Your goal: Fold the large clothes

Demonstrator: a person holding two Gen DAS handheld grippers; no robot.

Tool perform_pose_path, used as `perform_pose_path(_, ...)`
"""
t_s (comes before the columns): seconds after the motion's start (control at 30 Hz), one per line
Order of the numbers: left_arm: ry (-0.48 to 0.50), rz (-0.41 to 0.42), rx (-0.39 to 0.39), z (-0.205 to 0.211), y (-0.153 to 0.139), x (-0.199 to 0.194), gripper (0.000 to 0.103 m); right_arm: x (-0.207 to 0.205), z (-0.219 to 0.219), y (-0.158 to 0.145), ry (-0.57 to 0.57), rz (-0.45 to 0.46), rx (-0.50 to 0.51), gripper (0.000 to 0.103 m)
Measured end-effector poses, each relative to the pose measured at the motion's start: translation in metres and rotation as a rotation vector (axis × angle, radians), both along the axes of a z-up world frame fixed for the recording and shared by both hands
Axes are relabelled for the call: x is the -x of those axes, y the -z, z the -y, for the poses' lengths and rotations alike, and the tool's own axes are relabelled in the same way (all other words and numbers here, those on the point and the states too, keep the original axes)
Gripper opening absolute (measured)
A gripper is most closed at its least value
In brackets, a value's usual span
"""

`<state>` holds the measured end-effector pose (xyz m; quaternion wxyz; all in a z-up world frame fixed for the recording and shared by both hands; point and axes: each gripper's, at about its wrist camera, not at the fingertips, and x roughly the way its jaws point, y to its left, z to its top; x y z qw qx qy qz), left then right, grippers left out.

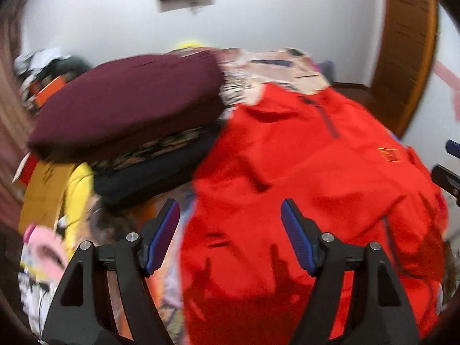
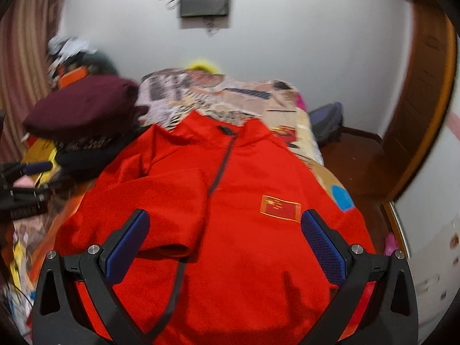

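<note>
Left wrist view
Left gripper: held above the bed, jaws spread wide, nothing between the blue pads.
Red jacket: spread front-up over the patterned bedspread, filling the right half of the view; dark zipper seen near the collar.
Maroon cushion: stacked on dark folded items at the jacket's left edge.

Right wrist view
Right gripper: held over the jacket's lower part, jaws apart and empty.
Red jacket: laid flat, collar toward the wall; one sleeve is folded across the front, flag patch beside the right pad.
Left gripper: partly seen at the left edge.
</note>
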<state>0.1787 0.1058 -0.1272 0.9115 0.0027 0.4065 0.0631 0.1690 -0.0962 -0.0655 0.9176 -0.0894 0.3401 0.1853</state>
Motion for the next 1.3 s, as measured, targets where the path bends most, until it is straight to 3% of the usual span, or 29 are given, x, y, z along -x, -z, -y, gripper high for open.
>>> perform_pose_path(0.27,-0.129,-0.042,0.036,-0.045,0.025,0.031,0.072,0.001,-0.074,0.028,-0.303,-0.095,0.119,0.103)
perform_pose_path(0.5,-0.151,-0.067,0.048,-0.053,0.041,0.046,0.072,0.007,-0.125,0.068,-0.542,-0.192,0.293,0.103)
perform_pose_path(0.7,-0.167,-0.075,0.074,-0.059,0.047,0.051,0.072,0.014,-0.15,0.091,-0.669,-0.225,0.405,0.101)
perform_pose_path(0.9,-0.175,-0.083,0.096,-0.063,0.052,0.05,0.072,0.004,-0.164,0.108,-0.697,-0.304,0.411,0.083)
perform_pose_path(0.97,-0.175,-0.086,0.1,-0.063,0.054,0.049,0.072,0.004,-0.166,0.107,-0.715,-0.31,0.392,0.069)
perform_pose_path(1.07,-0.174,-0.088,0.098,-0.062,0.055,0.047,0.072,0.003,-0.169,0.106,-0.718,-0.31,0.361,0.032)
perform_pose_path(1.1,-0.174,-0.088,0.097,-0.062,0.055,0.046,0.072,0.003,-0.169,0.105,-0.713,-0.312,0.35,0.014)
perform_pose_path(1.13,-0.173,-0.087,0.097,-0.061,0.055,0.045,0.072,0.001,-0.168,0.104,-0.705,-0.326,0.332,0.009)
perform_pose_path(1.3,-0.16,-0.089,0.086,-0.058,0.055,0.04,0.072,-0.009,-0.151,0.084,-0.633,-0.322,0.202,0.007)
